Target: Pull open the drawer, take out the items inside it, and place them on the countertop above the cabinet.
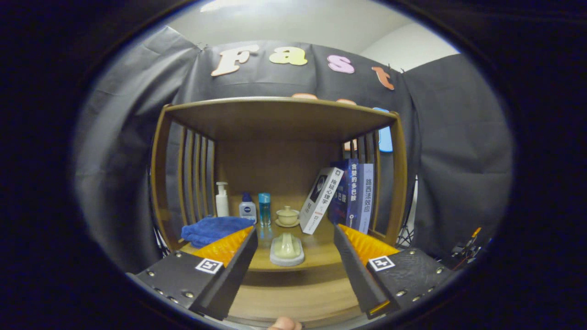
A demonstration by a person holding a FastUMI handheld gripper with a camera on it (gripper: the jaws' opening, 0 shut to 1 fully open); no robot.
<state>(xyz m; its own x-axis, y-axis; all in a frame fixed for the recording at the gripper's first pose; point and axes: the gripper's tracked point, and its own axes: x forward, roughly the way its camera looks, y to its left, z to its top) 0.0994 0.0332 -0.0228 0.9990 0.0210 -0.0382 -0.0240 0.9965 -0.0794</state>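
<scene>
Wooden countertop [316, 256] ahead; gripper [293, 256] wide open, seemingly touching nothing.

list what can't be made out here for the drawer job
- Drawer: front and handle cannot be made out in the gripper view, below the open gripper.
- Dish between the fingers: contents too small to tell.
- Books: the rear ones are hidden behind the leaning one.

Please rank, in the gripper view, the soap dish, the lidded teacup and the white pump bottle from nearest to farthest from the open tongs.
1. Soap dish: just ahead of the tongs, centred between the fingers.
2. Lidded teacup: beyond the dish, mid-shelf beside the leaning book.
3. White pump bottle: farthest, back left, behind the blue towel.
</scene>
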